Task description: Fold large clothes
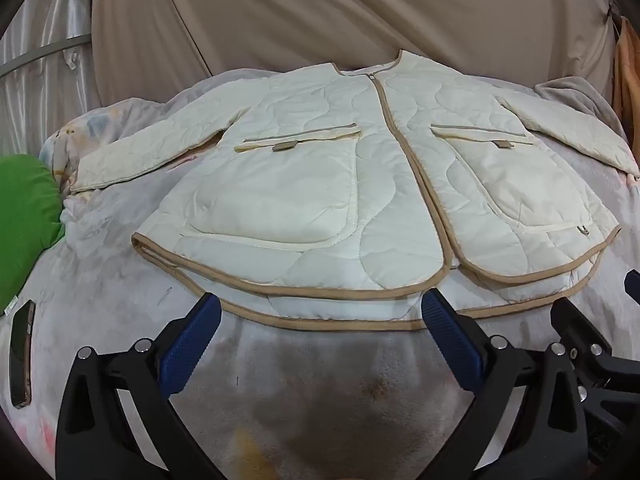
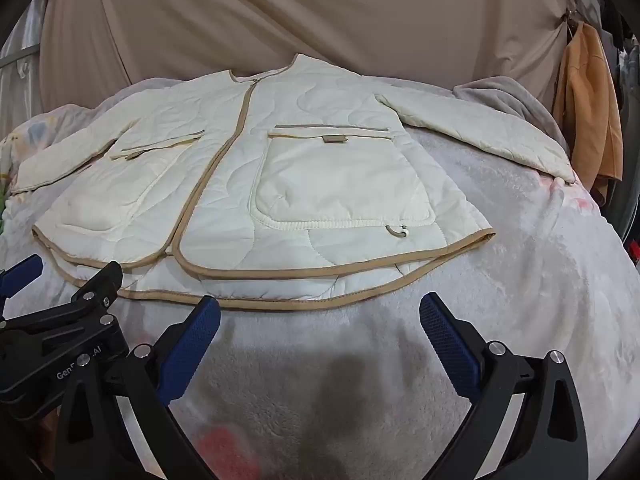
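Note:
A cream quilted jacket (image 1: pixel 320 184) with tan trim lies flat and face up on the bed, front closed, sleeves spread to both sides, hem toward me. It also fills the middle of the right wrist view, jacket (image 2: pixel 256 200). My left gripper (image 1: pixel 320 312) hangs open just short of the hem, nothing between its blue pads. My right gripper (image 2: pixel 320 316) is open too, hovering before the hem's right half and holding nothing. The right gripper's black body (image 1: pixel 580 340) shows at the right edge of the left wrist view.
A pale fleece blanket (image 1: pixel 120 272) covers the bed. A phone (image 1: pixel 22 354) lies at the left edge beside a green cloth (image 1: pixel 24 216). Beige curtains (image 2: pixel 320 20) hang behind. An orange garment (image 2: pixel 592 120) hangs at the right, near a grey blanket fold (image 2: pixel 512 100).

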### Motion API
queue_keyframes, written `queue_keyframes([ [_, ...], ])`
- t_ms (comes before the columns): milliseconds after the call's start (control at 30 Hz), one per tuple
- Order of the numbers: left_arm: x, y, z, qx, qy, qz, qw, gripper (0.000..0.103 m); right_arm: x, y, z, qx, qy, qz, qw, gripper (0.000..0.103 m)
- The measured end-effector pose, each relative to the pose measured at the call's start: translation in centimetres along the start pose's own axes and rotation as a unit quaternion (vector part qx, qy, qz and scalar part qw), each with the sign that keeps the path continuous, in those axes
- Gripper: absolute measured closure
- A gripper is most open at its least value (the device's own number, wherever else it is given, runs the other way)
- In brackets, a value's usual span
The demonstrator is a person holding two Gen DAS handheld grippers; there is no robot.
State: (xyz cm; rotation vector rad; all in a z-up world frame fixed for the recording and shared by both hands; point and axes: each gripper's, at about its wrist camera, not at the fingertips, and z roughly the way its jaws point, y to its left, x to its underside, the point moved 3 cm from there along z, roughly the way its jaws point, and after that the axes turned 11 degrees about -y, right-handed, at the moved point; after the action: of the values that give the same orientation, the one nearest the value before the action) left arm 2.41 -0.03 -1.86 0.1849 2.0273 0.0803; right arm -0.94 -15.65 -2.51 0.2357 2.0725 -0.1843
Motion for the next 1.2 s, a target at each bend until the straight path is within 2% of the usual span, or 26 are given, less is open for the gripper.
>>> queue_keyframes([
  [1200,-0.4,-0.8,-0.4,0.002,-0.004,-0.007,1.0000,0.006,0.1,0.0,0.0,0.000,0.000,0.002,1.000,0.005],
])
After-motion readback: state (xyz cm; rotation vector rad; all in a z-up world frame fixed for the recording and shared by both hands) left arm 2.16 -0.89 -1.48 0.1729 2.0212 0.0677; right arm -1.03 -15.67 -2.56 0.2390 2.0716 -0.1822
